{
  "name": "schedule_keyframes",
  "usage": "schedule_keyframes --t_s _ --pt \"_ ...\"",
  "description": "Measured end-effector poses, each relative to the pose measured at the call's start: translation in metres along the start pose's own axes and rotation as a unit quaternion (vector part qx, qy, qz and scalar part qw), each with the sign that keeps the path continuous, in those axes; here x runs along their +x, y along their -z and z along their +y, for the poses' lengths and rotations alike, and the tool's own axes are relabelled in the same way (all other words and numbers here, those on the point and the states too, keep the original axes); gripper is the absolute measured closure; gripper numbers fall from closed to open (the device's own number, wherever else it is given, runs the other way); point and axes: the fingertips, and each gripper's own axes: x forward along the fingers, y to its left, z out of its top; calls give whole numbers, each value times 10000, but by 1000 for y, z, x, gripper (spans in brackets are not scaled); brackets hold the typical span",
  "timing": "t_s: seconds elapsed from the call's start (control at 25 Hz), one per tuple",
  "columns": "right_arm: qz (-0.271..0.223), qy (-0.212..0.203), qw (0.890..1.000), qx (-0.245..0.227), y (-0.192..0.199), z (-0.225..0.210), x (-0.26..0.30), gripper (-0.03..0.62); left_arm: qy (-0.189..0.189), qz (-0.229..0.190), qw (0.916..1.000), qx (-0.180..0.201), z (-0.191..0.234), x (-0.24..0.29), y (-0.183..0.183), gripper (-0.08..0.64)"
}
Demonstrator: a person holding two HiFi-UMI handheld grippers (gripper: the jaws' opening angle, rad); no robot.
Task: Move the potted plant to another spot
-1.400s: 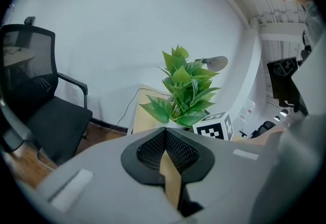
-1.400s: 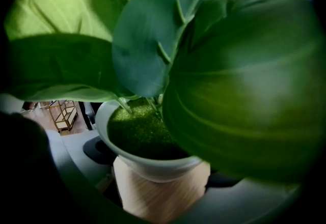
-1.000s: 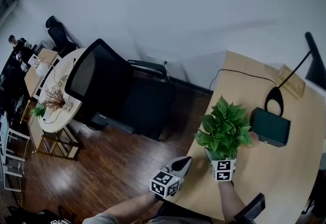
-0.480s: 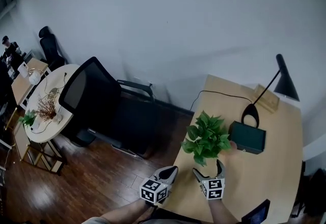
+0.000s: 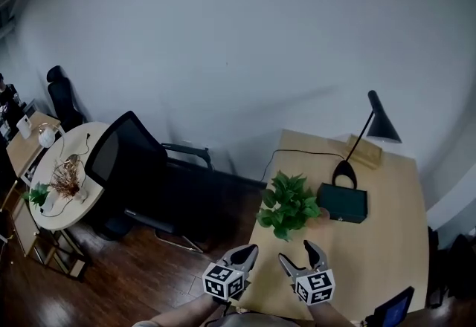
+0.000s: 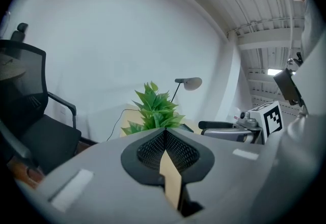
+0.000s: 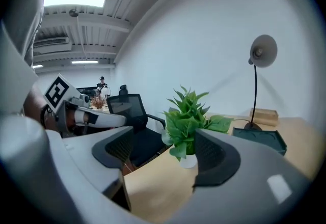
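Note:
The potted plant, green leaves in a small white pot, stands free near the left edge of the light wooden desk. My right gripper hangs above the desk's near part, well back from the plant. Its jaws are apart and closing, with nothing between them. In the right gripper view the plant shows beyond the gripper. My left gripper is shut and empty, just off the desk's left edge. In the left gripper view the plant rises behind the closed gripper.
A dark green box lies right beside the plant. A black desk lamp and a wooden block stand behind it. A black office chair and a round table are on the left. A dark tablet lies at the near right.
The right gripper, earlier around the pot, has let it go, drawn back and risen. The left gripper has risen too. The plant stands where it was set down.

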Motion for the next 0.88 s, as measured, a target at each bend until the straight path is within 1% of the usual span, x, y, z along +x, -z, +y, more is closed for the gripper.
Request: schedule_keyframes --t_s 0.08,0.16,0.24,0.28,0.32,0.36,0.64,0.88 --pt "-155 45 9999 -24 -12 5 -6 271 28 -97 9999 34 1 0 -7 566" --pt "-263 134 9996 -39 -21 7 -13 355 62 -180 9998 41 0 -1 -13 566" --pt "-316 211 9993 -49 -26 9 -21 498 79 -246 9997 33 -1 -4 -15 566" --pt "-346 219 9991 -55 -29 10 -24 543 85 -282 9996 38 -1 -5 -17 566" --pt "-381 218 9990 -62 -32 11 -25 572 99 -313 9994 52 -1 -5 -19 566" --pt "-410 223 9989 -73 -34 12 -27 584 119 -334 9993 68 -2 -5 -21 566" --pt "-478 299 9983 -156 -43 14 -29 584 200 -406 9989 125 -10 -3 -29 566" --pt "-632 276 9974 -208 -54 18 -23 585 202 -494 9984 202 -8 -4 -38 566"
